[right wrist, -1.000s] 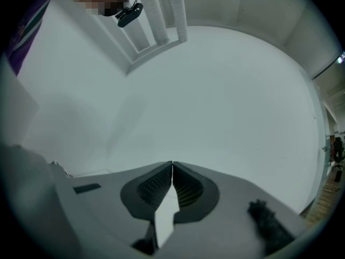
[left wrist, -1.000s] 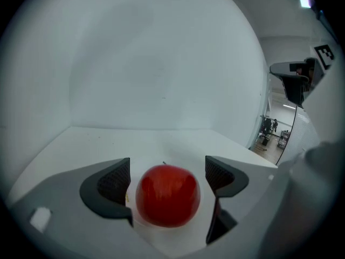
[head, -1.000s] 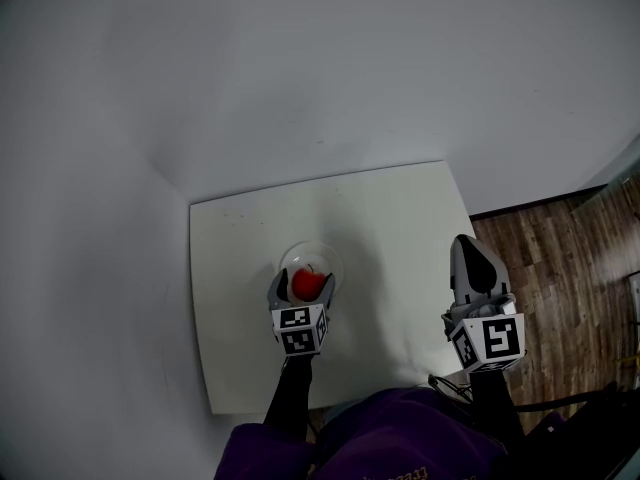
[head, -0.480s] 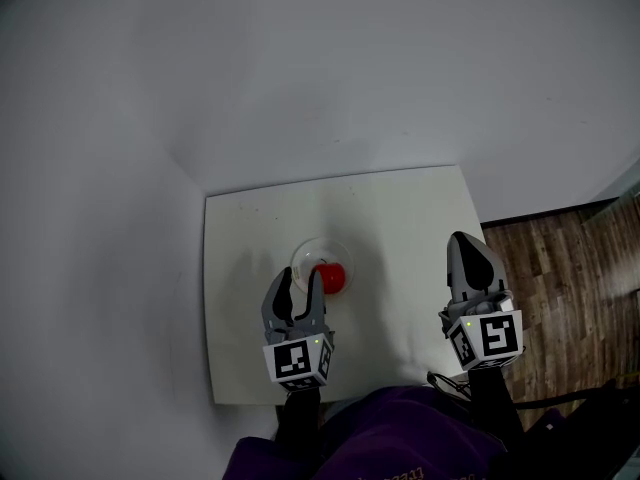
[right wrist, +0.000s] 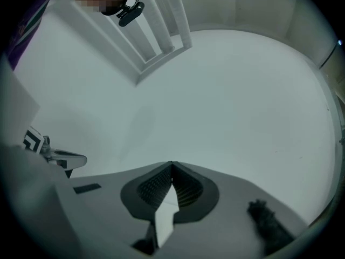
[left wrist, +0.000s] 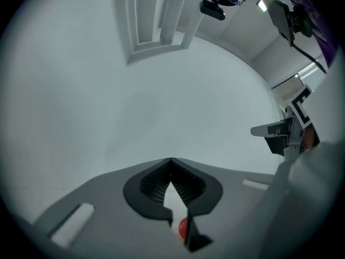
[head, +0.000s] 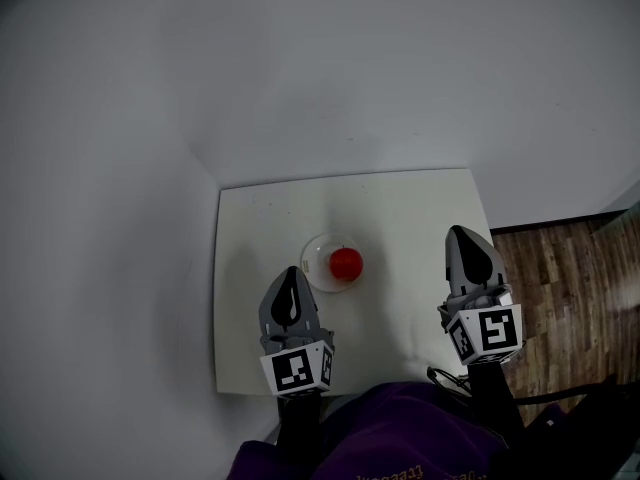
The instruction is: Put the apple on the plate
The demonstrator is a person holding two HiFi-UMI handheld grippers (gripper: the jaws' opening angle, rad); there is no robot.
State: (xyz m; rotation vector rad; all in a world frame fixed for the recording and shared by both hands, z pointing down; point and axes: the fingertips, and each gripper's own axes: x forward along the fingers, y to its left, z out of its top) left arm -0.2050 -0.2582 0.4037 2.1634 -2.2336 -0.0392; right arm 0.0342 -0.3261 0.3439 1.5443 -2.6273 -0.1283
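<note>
The red apple rests on the small clear plate near the middle of the white table. My left gripper hovers short of the plate toward me, its jaws shut with nothing between them. Through the gap below its tips, the left gripper view catches the apple as a red spot. My right gripper hangs above the table's right edge, well clear of the plate, shut and empty. In the right gripper view the closed tips face only the pale wall.
The table stands in a corner between two plain white walls. Wooden floor lies past its right edge. The person's purple sleeve and lap fill the bottom of the head view.
My left gripper has let go of the apple, drawn back from the plate toward me and up, and closed. The apple stays on the plate. The right gripper has hardly moved.
</note>
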